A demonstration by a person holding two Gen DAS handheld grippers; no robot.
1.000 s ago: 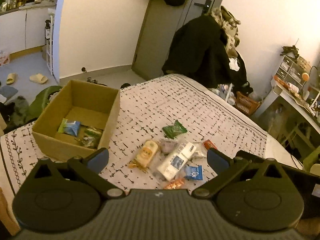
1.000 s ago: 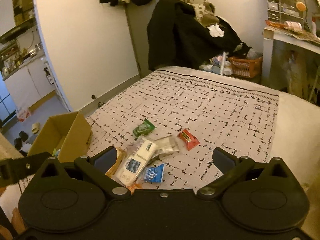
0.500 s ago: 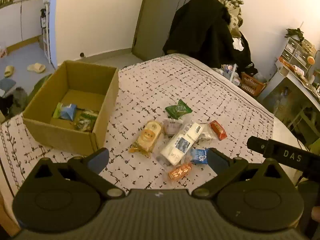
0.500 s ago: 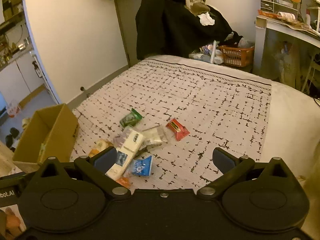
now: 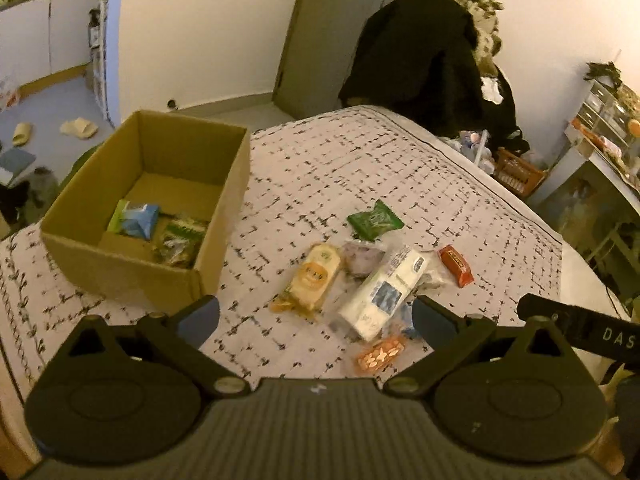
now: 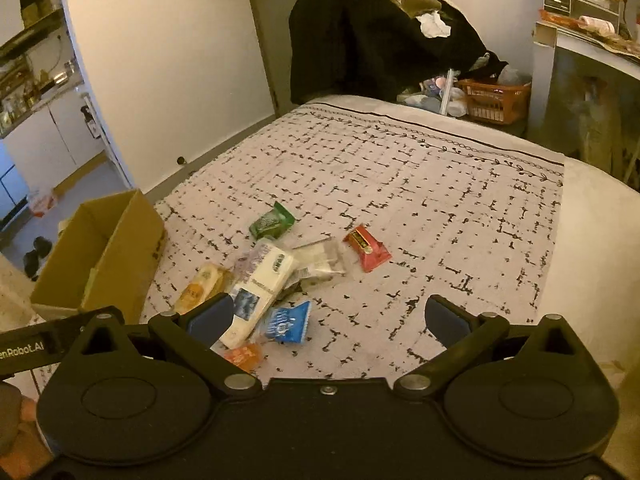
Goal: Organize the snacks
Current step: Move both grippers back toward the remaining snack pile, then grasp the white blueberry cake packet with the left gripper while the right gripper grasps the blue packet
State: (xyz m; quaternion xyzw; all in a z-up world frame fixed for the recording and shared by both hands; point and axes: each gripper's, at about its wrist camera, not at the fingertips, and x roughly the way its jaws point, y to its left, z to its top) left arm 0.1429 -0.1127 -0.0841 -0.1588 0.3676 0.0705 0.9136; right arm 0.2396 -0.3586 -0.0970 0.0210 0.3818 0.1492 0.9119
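Note:
A cardboard box (image 5: 224, 200) stands on the bed at the left and holds a blue packet (image 5: 138, 220) and a green packet (image 5: 180, 240); it also shows in the right wrist view (image 6: 120, 256). Loose snacks lie right of it: a green packet (image 5: 374, 220), a yellow packet (image 5: 312, 276), a long white pack (image 5: 384, 288), a red bar (image 5: 456, 266), an orange packet (image 5: 380, 354). A blue packet (image 6: 286, 322) lies by the white pack (image 6: 256, 292). My left gripper (image 5: 316, 318) is open and empty above the snacks. My right gripper (image 6: 326, 318) is open and empty.
The bed cover (image 6: 400, 184) has a black grid pattern. A chair piled with dark clothes (image 6: 360, 36) stands beyond the bed's far end. An orange basket (image 6: 494, 100) and a desk (image 6: 588, 48) are at the far right. The bed's right edge (image 6: 592, 240) drops off.
Both grippers have moved forward and a little lower toward the snack pile. The snacks and the box lie as before. Both grippers stay open.

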